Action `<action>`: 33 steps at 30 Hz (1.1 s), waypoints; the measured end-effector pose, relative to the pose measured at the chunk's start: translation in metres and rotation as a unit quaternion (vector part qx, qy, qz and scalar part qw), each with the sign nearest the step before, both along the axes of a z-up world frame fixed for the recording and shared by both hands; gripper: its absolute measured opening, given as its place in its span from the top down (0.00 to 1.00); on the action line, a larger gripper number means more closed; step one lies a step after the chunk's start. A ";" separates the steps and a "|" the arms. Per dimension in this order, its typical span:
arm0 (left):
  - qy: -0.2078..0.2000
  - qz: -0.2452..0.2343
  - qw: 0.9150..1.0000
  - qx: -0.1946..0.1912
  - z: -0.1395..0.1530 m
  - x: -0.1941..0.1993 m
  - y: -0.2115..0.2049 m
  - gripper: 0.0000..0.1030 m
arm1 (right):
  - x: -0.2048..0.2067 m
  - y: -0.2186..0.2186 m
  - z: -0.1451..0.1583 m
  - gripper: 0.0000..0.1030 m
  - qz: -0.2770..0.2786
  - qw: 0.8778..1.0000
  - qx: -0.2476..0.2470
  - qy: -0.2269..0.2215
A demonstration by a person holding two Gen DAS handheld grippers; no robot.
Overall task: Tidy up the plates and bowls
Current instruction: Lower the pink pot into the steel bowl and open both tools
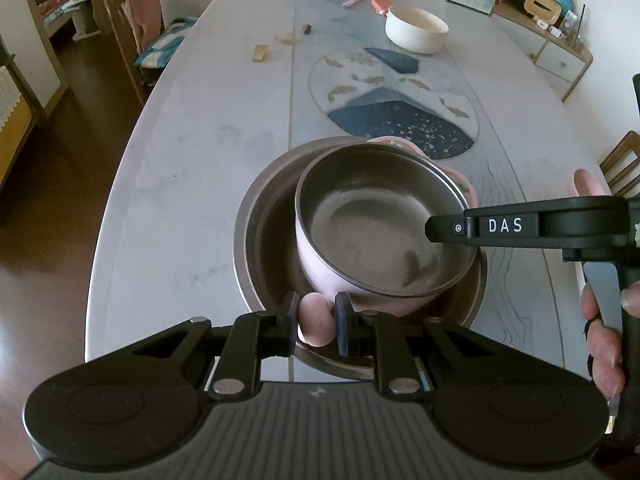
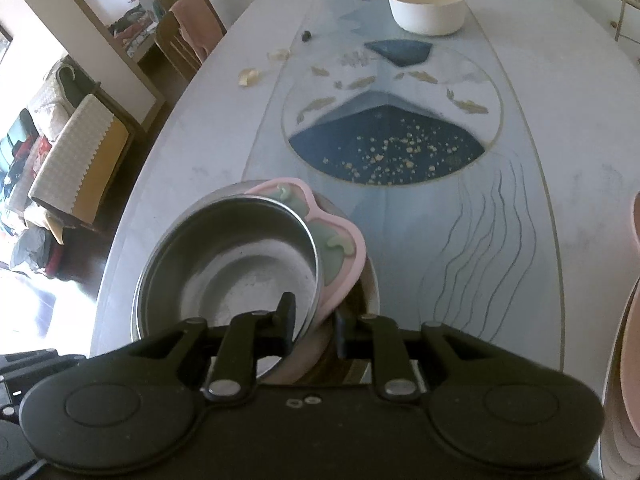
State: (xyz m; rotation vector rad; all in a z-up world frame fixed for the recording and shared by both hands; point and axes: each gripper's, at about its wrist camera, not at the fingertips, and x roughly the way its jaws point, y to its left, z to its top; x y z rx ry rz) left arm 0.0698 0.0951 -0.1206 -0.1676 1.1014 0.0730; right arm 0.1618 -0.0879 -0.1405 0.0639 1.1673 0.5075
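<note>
A pink bowl with a steel inside sits tilted in a larger steel bowl on the table. My left gripper is shut on the pink bowl's rounded pink handle at its near side. My right gripper is shut on the pink bowl at its rim, one finger inside and one outside. A finger of it reaches in from the right in the left wrist view. A pink lobed piece with green shapes lies against the bowl's far side.
A white bowl stands farther up the long patterned table, with small scraps and a pen near it. Pink plates show at the right edge of the right wrist view. Chairs stand along the table's left side, and a sideboard is at the far right.
</note>
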 end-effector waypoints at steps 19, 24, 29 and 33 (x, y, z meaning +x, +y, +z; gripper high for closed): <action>0.011 -0.007 0.999 -0.035 0.010 0.008 0.016 0.82 | 0.000 -0.002 0.010 0.61 0.027 0.999 -0.006 0.022; 0.002 -0.009 0.999 -0.043 0.020 0.005 0.022 0.80 | -0.002 -0.004 0.022 0.53 0.051 0.999 -0.003 0.008; -0.030 -0.010 0.999 -0.034 0.040 0.006 0.025 0.66 | 0.002 -0.007 0.042 0.48 0.068 0.998 0.004 -0.005; -0.060 -0.009 0.998 -0.026 0.057 0.015 0.021 0.51 | 0.009 -0.010 0.062 0.45 0.075 0.997 0.010 -0.021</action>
